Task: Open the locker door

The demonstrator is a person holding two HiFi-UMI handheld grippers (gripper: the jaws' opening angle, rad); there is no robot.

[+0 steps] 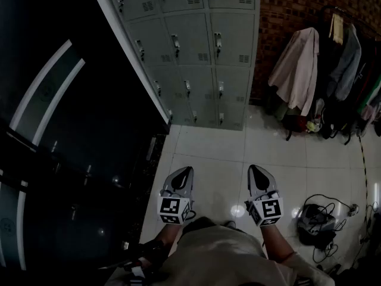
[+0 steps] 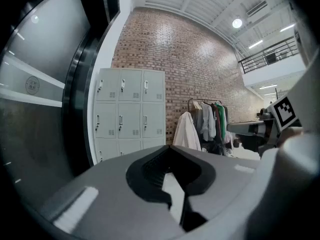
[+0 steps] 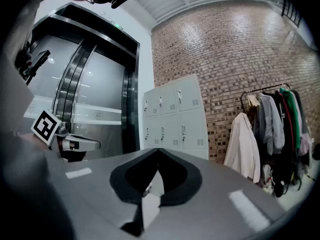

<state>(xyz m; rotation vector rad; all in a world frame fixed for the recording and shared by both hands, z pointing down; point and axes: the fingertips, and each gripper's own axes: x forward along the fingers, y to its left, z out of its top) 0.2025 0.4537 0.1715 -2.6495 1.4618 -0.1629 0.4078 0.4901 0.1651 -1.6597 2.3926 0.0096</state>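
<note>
1. The lockers (image 1: 190,46) are a block of pale grey sheet metal. The flat rectangular doors sit in three columns, each with a small upright handle and a slotted vent. Every door in sight is closed.
2. The block fills the top centre of the head view. It stands on a floor (image 1: 214,154) of glossy pale square tiles and against a rough red-brown brick wall (image 1: 292,5).
3. The left gripper (image 1: 189,171) has a smooth grey shell tapering to a point, with a dark ribbed hollow behind the tips. Its jaws are pressed together with nothing between them.
4. The right gripper (image 1: 251,169) has the same shape. Its jaws are also pressed together and hold nothing.
5. Both grippers sit low in the head view, side by side and pointing up the frame. The lockers are well apart from them, with bare tiles between.
6. In the left gripper view the lockers (image 2: 131,114) stand above and left of the joined tips of the left gripper (image 2: 169,149).
7. In the right gripper view the lockers (image 3: 172,116) stand just above the tips of the right gripper (image 3: 158,151), slightly to the right.
8. At the left of the head view is a dark glossy glass panel (image 1: 65,130) with curved pale stripes.
9. Soft coats (image 1: 297,70) hang on a rack at the upper right, and a dark bag with looped cables (image 1: 315,219) lies on the tiles at the lower right.
</note>
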